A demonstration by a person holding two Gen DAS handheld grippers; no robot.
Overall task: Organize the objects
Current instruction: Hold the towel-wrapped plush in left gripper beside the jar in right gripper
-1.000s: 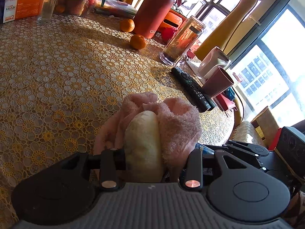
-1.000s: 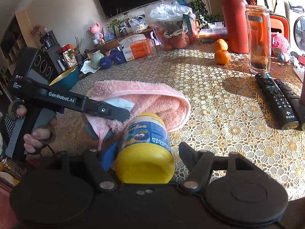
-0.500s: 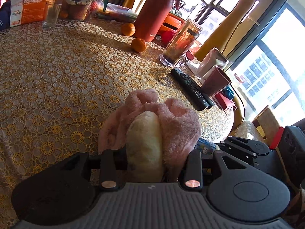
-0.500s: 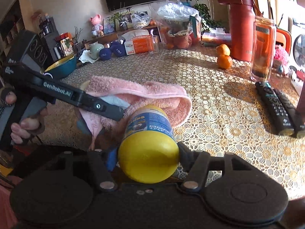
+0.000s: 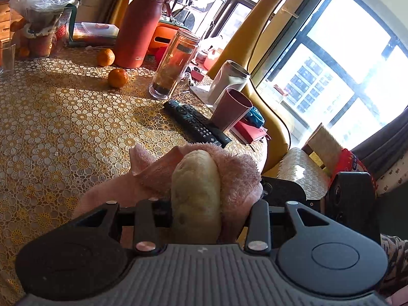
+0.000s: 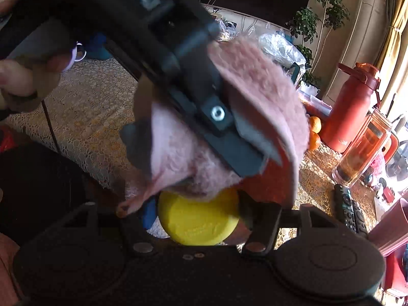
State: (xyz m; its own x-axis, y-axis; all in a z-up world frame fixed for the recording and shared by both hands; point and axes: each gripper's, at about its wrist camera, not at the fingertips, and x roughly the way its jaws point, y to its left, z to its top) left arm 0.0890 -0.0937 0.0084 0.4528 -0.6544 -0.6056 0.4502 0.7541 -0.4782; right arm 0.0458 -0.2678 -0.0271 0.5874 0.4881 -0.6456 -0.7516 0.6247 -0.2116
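Observation:
My left gripper [image 5: 196, 178] is shut on a pink towel [image 5: 237, 176] folded around a pale oblong object [image 5: 196, 193], held above the table. In the right wrist view the same towel [image 6: 257, 97] hangs from the left gripper's finger [image 6: 219, 127] right in front of the camera. My right gripper [image 6: 199, 204] is shut on a bottle with a yellow cap [image 6: 199, 221]; the towel hides the bottle's body and both fingertips.
A round table with a yellow lace cloth [image 5: 51, 117] carries two oranges [image 5: 117, 77], a red flask [image 5: 139, 25], a glass tumbler [image 5: 173, 63], two remotes [image 5: 196, 123], a maroon cup [image 5: 232, 109] and a bagged fruit basket [image 5: 40, 17].
Both grippers have risen off the table. The left gripper with the towel has swung up and across the right camera, now covering most of the bottle.

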